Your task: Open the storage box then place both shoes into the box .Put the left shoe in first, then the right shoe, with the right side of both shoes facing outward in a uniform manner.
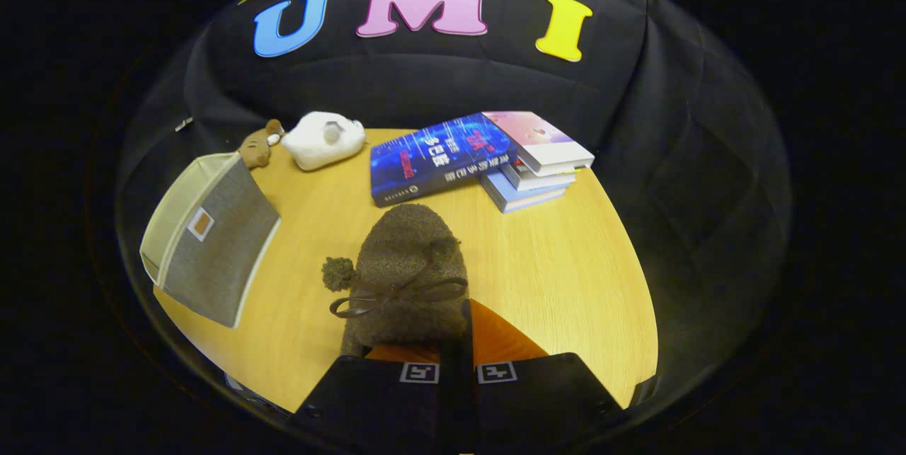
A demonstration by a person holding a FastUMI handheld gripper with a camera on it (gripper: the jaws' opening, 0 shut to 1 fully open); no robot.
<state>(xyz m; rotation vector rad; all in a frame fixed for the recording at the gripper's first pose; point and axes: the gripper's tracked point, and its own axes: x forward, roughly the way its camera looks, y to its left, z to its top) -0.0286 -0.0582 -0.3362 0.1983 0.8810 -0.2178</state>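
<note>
Fuzzy brown bow-tied slipper [407, 271] clamped between closed gripper [457, 352] fingers, carried for loading; grey fabric storage box [212, 243] at ten o'clock.

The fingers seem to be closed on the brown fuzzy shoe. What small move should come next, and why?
Probably swing the shoe left toward the grey storage box. The gripper looks shut on the shoe's rear rim, and the box stands apart from it, ahead and to the left. I cannot tell whether the box is open, so check that first.
</note>
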